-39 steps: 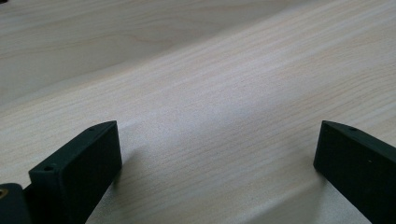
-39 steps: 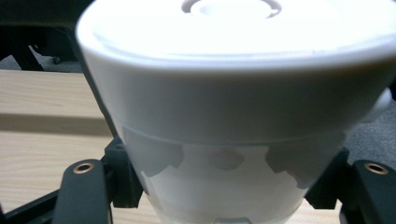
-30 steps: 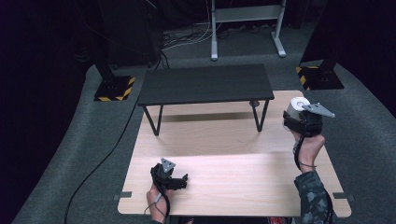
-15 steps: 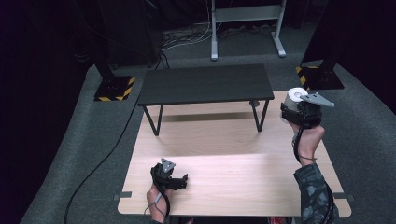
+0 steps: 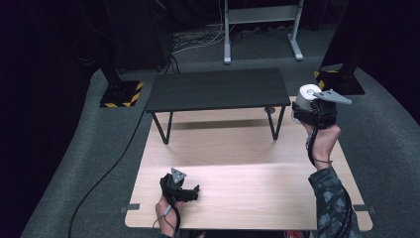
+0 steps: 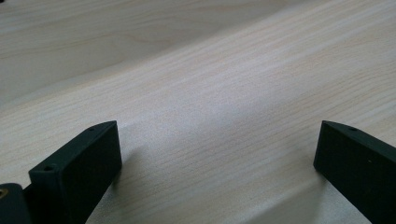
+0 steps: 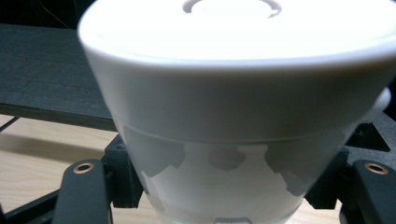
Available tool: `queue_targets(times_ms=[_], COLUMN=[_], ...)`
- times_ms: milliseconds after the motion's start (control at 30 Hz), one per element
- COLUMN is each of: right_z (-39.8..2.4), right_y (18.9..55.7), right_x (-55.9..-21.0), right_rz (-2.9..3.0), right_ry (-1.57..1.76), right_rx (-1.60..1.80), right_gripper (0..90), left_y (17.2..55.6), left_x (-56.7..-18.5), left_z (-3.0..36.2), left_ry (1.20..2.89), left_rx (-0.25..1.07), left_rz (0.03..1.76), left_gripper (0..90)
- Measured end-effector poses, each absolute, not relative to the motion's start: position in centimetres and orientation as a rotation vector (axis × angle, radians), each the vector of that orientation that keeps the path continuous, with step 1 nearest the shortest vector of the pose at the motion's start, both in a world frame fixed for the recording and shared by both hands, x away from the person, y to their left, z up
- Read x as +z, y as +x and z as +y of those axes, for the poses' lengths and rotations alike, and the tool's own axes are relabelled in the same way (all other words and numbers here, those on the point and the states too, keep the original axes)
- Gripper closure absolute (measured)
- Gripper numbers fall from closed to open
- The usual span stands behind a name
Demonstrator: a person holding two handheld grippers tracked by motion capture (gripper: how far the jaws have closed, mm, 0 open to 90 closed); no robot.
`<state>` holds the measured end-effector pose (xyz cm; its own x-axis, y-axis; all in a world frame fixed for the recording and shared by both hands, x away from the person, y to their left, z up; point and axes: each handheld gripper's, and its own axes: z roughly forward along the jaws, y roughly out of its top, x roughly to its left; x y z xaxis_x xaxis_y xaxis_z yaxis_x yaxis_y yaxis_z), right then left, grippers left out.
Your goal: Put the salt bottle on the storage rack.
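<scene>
A white lidded cup (image 5: 308, 94) (image 7: 233, 121) is held in the air at the right, level with the right end of the small black bench (image 5: 218, 89). My right gripper (image 5: 306, 113) is shut on it; in the right gripper view its black jaws clamp the cup's lower wall from both sides. My left gripper (image 5: 194, 191) rests low over the light wooden tabletop (image 5: 237, 163) near the front left. Its fingers (image 6: 79, 163) stand wide apart with bare wood between them.
The black bench stands on thin legs across the far half of the tabletop. Behind it lie grey carpet, a metal stand (image 5: 257, 29) and two bases with yellow-black stripes (image 5: 121, 94). A black cable (image 5: 114, 163) runs along the floor at the left.
My right gripper has lifted the white cup higher and a little toward the far side. The left gripper has stayed where it was.
</scene>
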<state>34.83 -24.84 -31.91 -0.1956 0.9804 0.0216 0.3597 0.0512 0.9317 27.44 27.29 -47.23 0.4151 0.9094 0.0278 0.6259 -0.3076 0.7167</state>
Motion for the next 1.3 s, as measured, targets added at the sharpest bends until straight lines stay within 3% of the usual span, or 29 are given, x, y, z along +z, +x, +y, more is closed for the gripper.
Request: queue_targets(times_ms=[1300], right_z=[-18.9], right_y=[38.7], right_x=[-29.0], right_rz=[1.74], right_ry=[1.282], right_rx=[1.22], right_gripper=[29.5], left_y=[27.5], left_x=[-47.2], left_z=[27.4], left_ry=[2.05], left_rx=[0.574], left_rz=[1.286], left_gripper=[0.2])
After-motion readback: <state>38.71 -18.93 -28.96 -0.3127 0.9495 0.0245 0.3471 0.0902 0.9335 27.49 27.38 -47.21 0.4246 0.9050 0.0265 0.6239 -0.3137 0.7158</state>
